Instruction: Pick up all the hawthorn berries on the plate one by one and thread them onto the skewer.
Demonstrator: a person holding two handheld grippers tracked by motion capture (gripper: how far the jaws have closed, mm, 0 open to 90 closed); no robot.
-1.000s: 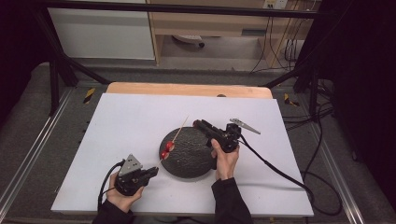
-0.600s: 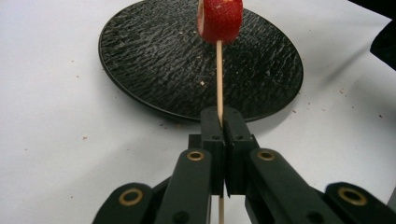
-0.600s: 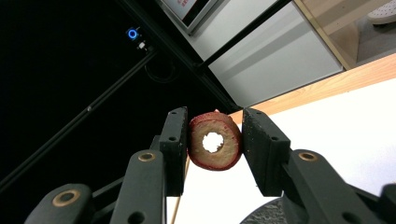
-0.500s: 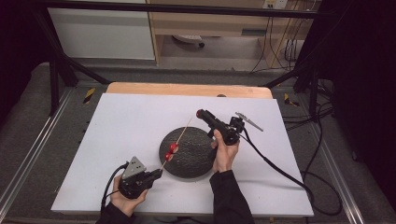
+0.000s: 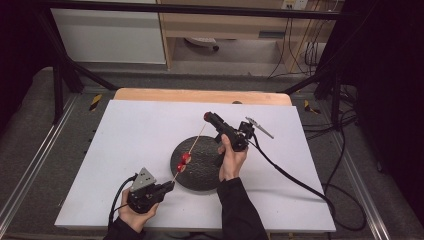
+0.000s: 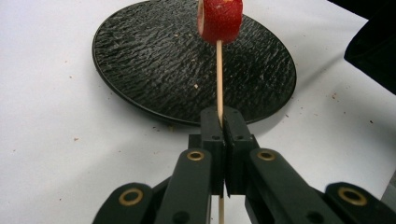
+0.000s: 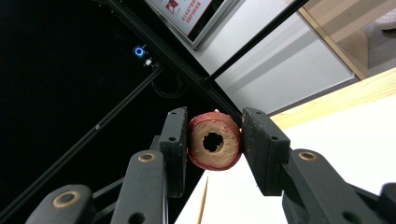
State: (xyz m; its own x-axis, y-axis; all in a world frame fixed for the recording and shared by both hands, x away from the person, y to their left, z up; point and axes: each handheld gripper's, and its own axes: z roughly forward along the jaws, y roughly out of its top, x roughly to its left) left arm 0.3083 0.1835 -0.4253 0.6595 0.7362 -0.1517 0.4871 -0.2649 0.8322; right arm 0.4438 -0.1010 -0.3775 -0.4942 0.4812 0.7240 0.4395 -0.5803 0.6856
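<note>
Above plate (image 5: 200,167), right tongs (image 5: 207,117) raised, tilted.

High view: fixed above the person's side of the table (image 5: 125,130), facing forward and down; distant enough to take in the whole white surface, the floor and shelving beyond, and both forearms entering from the bottom edge. Left gripper view: mounted on the left gripper (image 6: 223,125), set low and close to the tabletop, looking along its jaws across the black plate (image 6: 154,70); the skewer (image 6: 219,74) runs straight up the frame. Right gripper view: mounted on the right gripper (image 7: 214,142), tilted upward and rolled, close on the red ring slice (image 7: 214,141), with frame bars and wall behind. Shared: the high view and left gripper view both cover the black plate (image 5: 200,165) and skewer (image 5: 192,147); the skewer's tip also appears in the right gripper view.
</note>
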